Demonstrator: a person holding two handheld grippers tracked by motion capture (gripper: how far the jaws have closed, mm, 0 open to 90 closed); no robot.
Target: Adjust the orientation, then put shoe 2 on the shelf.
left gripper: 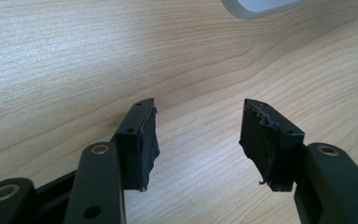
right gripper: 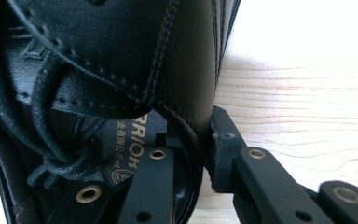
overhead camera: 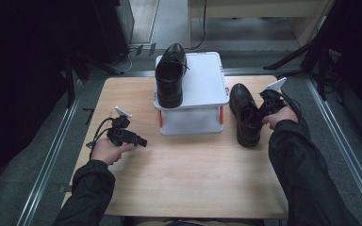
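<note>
A black leather shoe (overhead camera: pixel 171 73) stands on the top of a small white two-level rack (overhead camera: pixel 202 80) at the back of the wooden table. A second black shoe (overhead camera: pixel 244 113) lies on the table to the right of the rack. My right gripper (overhead camera: pixel 265 107) is shut on this shoe's side wall (right gripper: pixel 186 70), one jaw inside the opening and one outside. My left gripper (overhead camera: pixel 139 140) rests low over the bare table at the left, open with nothing between its fingers (left gripper: pixel 142 140).
The wooden table (overhead camera: pixel 188 174) has free room across its front and middle. The rack's lower shelf (overhead camera: pixel 191 123) is open toward me. Metal rails run along both sides of the table, with dark stands and cables behind.
</note>
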